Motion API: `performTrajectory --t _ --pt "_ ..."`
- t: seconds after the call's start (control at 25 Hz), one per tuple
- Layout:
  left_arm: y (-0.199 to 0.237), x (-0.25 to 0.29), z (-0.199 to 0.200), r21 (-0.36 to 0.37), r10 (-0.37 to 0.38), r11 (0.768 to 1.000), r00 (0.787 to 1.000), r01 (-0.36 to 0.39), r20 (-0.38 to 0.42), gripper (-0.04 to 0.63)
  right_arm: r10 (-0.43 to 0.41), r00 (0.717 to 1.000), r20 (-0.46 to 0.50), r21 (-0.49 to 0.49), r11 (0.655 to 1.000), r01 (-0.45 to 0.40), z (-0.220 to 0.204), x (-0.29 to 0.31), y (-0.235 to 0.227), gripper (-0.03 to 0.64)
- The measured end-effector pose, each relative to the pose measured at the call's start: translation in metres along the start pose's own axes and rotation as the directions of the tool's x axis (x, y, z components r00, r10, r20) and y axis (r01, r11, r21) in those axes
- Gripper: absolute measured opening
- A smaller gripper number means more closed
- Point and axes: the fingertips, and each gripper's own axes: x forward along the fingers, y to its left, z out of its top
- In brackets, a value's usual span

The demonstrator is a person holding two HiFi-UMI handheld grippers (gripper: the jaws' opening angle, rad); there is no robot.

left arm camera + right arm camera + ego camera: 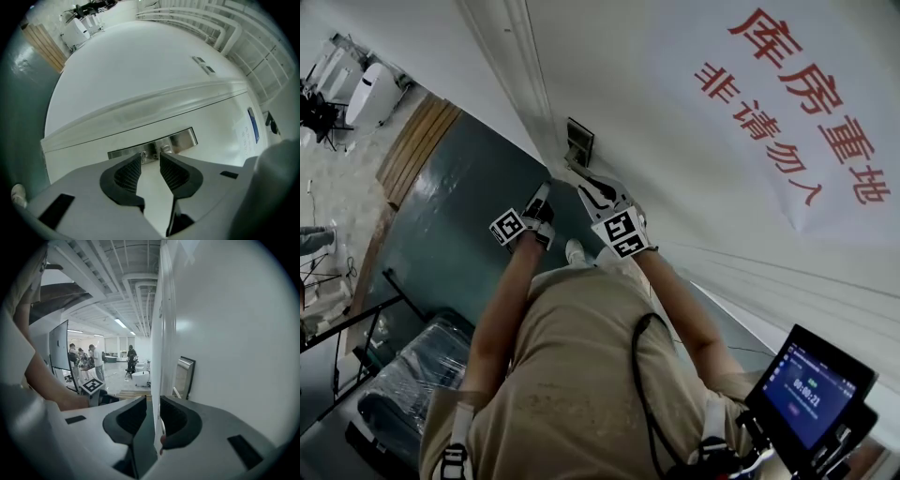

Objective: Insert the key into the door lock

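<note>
Door [675, 187]: white, with a sign in red characters [797, 103] well to one side of the lock plate [183, 139]. Lock plate: long, brushed metal, dark-framed, set in the door's face. Key [142, 153]: small, seen only as a bit of metal with a wire loop standing at the lock plate's face; whether it is fully seated cannot be told. Left gripper [150, 156]: aimed squarely at the lock plate, tips just short of it, jaws spread with clear air between the ribbed pads; the key sits just beyond one jaw tip, ungripped. Right gripper [152, 399]: alongside the door, back from the lock plate, jaws a narrow gap apart, nothing visibly clamped; a reddish speck low in the gap is unidentifiable. Lit screen [814, 392]: well away from the lock plate, by the person's side.
</note>
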Motion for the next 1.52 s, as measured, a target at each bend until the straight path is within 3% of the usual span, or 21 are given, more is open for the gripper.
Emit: performTrajectory --t 0.12,0.28,0.44,0.6,0.8,1.08,1.28,1.52 --pt "-0.01 -0.012 0.001 0.056 0.019 0.998 1.0 -0.02 0.024 0.086 0.044 0.999 0.009 -0.028 0.999 -0.043 0.003 -0.002 0.006 0.075" --pt "-0.026 -0.03 -0.001 0.165 0.075 0.983 0.995 -0.084 0.06 0.058 0.11 0.994 0.03 -0.058 0.992 -0.108 0.009 -0.01 0.015 0.075" --pt "-0.05 -0.061 0.005 0.331 0.184 0.916 0.97 -0.228 0.159 0.052 0.168 0.985 0.042 -0.059 0.984 -0.166 0.014 -0.024 0.02 0.075" --pt "-0.081 -0.09 0.007 0.431 0.218 0.848 0.944 -0.308 0.247 0.054 0.213 0.975 0.067 -0.069 0.976 -0.209 0.025 -0.036 0.023 0.075" --pt "-0.111 -0.124 -0.006 0.479 0.23 0.791 0.91 -0.381 0.344 0.055 0.255 0.962 0.097 -0.063 0.966 -0.25 0.034 -0.046 0.027 0.075" --pt "-0.141 -0.183 -0.015 0.495 0.242 0.716 0.84 -0.493 0.486 0.055 0.32 0.938 0.135 -0.025 0.947 -0.32 0.039 -0.054 0.045 0.075" --pt "-0.159 -0.223 -0.029 0.498 0.213 0.69 0.804 -0.526 0.555 0.072 0.375 0.914 0.152 -0.015 0.926 -0.378 0.039 -0.058 0.069 0.075" --pt "-0.177 -0.277 -0.039 0.467 0.185 0.67 0.739 -0.577 0.647 0.084 0.457 0.876 0.152 -0.039 0.889 -0.457 0.041 -0.063 0.111 0.075"
